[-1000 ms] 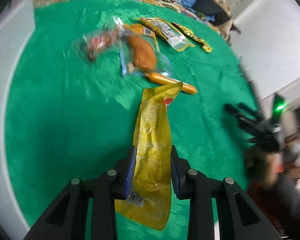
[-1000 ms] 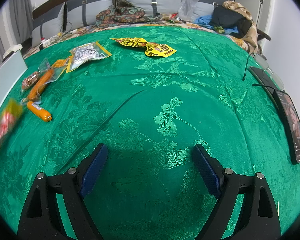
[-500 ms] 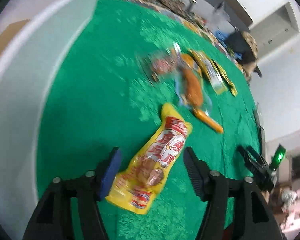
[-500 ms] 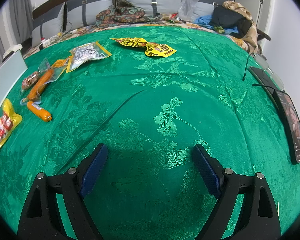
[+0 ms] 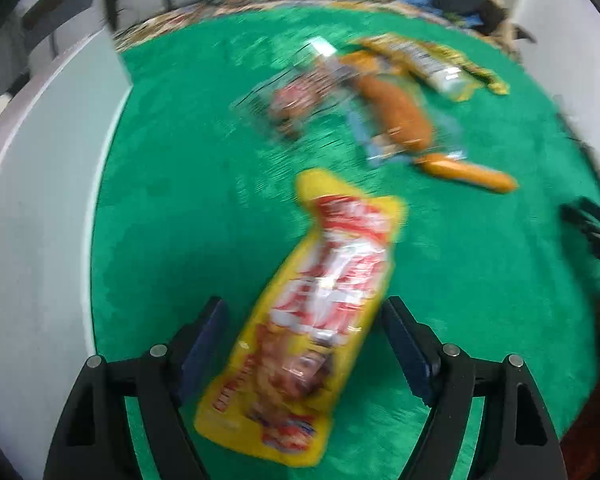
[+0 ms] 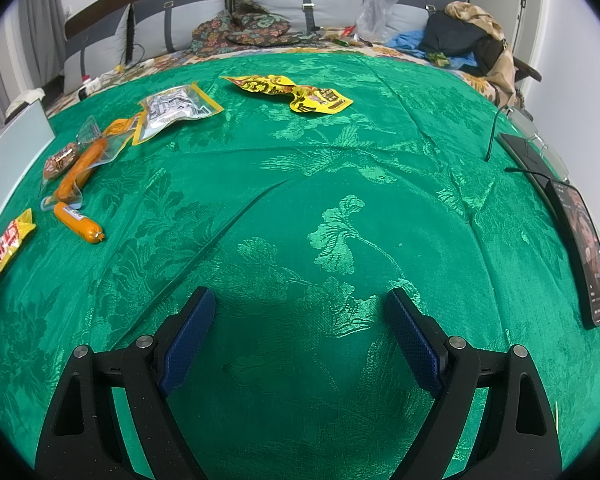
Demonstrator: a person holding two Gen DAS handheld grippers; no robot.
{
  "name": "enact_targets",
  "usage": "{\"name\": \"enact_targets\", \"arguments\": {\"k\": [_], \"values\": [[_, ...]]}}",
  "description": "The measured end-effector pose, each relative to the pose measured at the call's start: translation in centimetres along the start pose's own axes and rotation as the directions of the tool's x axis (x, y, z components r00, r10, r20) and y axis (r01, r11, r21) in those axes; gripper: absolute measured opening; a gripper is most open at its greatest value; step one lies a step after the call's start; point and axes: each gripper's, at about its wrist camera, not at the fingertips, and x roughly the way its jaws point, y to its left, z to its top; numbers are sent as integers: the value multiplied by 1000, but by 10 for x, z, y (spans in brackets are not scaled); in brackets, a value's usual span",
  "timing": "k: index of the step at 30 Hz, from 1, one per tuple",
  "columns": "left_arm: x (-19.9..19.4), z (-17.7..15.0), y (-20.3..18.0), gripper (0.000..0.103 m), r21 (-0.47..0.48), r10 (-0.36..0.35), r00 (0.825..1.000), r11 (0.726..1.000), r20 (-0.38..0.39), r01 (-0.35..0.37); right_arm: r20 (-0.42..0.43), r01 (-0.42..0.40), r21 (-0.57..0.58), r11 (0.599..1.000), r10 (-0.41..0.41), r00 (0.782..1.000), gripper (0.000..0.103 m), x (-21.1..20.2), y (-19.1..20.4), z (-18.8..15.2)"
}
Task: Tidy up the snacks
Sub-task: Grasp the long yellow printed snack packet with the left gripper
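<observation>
A yellow and red snack packet (image 5: 320, 312) lies flat on the green cloth (image 5: 188, 208) between the fingers of my left gripper (image 5: 304, 340), whose jaws are opening and do not touch it. The same packet (image 6: 8, 240) shows at the left edge of the right wrist view. Beyond it lie an orange sausage (image 5: 468, 172), a clear pack with a breaded piece (image 5: 396, 112), a small reddish pack (image 5: 296, 100) and a silver-and-yellow pouch (image 5: 424, 60). My right gripper (image 6: 300, 340) stands open over bare cloth, nothing between its fingers. Two crumpled yellow packets (image 6: 292, 92) lie far back.
A white box wall (image 5: 40, 208) borders the cloth on the left. A phone (image 6: 584, 248) and glasses (image 6: 540, 136) lie at the right edge. Pillows, clothes and bags crowd the headboard end (image 6: 260, 28). My other gripper's dark frame (image 5: 592, 232) shows at right.
My left gripper went from shut on the yellow packet to open; the packet dropped flat, printed side up, and the view tilted and swung. The right gripper stayed still.
</observation>
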Motion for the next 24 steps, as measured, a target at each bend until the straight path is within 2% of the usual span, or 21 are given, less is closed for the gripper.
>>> {"name": "enact_targets", "arguments": {"k": [2,6,9,11,12,15,20,21,22,23,24], "values": [[2,-3,7,89,-52,20,1000,998,14,-20,0,0,0,1000,0,1000,90,0,0,0],[0,-10,22,89,-190,85,996,979,20,-80,0,-1,1,1000,1,1000,90,0,-1,0],[-1,-14,25,89,-241,108,994,965,16,-101,0,0,1,1000,0,1000,90,0,0,0],[-1,-17,24,93,-232,111,994,967,21,-103,0,0,1,1000,0,1000,90,0,0,0],[1,-19,22,103,-215,94,995,973,16,-89,0,0,1,1000,0,1000,90,0,0,0],[-1,-24,17,103,-145,75,997,987,35,-69,0,0,1,1000,0,1000,90,0,-1,0],[2,-19,15,101,-84,36,999,996,-27,-38,0,0,1,1000,0,1000,90,0,0,0],[-2,-19,13,88,-78,35,999,996,-21,-37,0,0,1,1000,0,1000,90,1,-1,0],[-8,-20,10,62,-61,33,999,998,5,-33,0,0,1,1000,0,1000,90,0,-1,0],[-11,-19,5,49,-53,26,1000,998,12,-25,-1,-1,1,1000,1,1000,90,0,0,0],[-13,-21,4,48,-48,5,1000,999,1,-5,-1,-2,2,1000,2,1000,90,1,-1,0]]}}
